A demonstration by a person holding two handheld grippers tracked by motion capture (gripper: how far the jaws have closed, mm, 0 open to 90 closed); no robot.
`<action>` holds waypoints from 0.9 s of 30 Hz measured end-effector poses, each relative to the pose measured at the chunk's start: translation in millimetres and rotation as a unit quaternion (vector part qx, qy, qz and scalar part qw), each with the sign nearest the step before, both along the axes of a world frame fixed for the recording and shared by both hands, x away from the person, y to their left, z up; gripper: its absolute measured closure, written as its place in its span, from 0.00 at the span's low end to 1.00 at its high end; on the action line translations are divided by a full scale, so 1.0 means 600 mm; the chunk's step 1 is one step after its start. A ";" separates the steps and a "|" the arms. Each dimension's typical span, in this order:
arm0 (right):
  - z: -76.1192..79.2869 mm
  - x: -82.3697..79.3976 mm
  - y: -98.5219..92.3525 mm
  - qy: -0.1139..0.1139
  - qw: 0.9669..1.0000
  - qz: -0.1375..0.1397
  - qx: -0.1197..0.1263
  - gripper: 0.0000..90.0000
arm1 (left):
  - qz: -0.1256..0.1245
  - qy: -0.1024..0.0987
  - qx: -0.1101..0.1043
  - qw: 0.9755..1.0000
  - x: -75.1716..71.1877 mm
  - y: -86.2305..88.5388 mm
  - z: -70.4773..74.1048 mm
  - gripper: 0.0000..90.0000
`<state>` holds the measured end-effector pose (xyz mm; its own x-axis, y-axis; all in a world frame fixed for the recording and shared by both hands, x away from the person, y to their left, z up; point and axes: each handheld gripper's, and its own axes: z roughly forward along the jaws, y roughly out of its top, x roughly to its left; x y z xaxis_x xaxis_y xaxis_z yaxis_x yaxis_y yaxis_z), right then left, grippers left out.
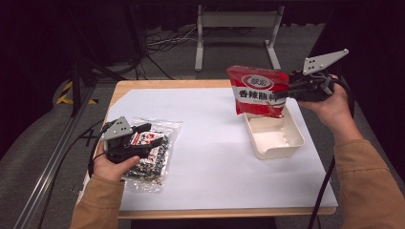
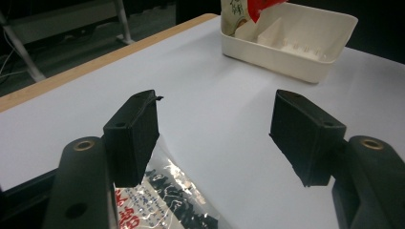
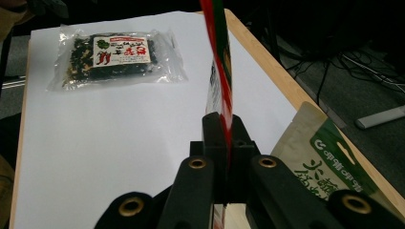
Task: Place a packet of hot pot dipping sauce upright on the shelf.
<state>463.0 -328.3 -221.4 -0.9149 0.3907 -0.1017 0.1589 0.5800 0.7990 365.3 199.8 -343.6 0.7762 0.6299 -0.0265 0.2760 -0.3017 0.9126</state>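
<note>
Resting at the left side of the surface point(image 1: 215, 157), on white paper: a clear bag of dark dried bits point(image 1: 152, 151) with a red and white label. Lying flat there, near the left edge of the paper. Hovering right over its near end: left claw point(image 1: 145, 138), held by the left hand point(image 1: 112, 164). Spread wide, jaws well apart, holding nothing. Seen in the left gripper view point(image 2: 217, 129) with the shiny corner of the bag just under the left jaw.

Plain white paper across the middle.

Sitting further right: a cream tray point(image 1: 296, 143), long and shallow, near the right edge of the paper. Hanging over its far end: a red pouch point(image 1: 255, 93) with white writing, held upright in the air, its bottom edge at the tray's far rim. Pinched at its right edge by the right claw point(image 1: 286, 91), held by the right hand point(image 1: 334, 107). Squeezed tight on the thin pouch edge, as seen in the right gripper view point(image 3: 224, 138). Peeking out low at the right in that view: a tan and green packet point(image 3: 325, 162); hard to tell what it rests on.

Beyond the surface: grey floor with cables point(image 1: 162, 43) and a white metal stand point(image 1: 236, 24).
</note>
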 end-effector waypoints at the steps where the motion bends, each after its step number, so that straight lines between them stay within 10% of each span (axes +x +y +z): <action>1: 0.000 0.002 -0.002 0.001 1.000 -0.002 0.001 1.00 | 0.003 -0.002 0.002 1.000 0.000 0.003 0.001 0.37; 27: -0.027 0.054 -0.051 0.037 0.998 -0.050 -0.008 1.00 | 0.046 -0.010 -0.005 0.999 0.000 0.049 0.011 0.35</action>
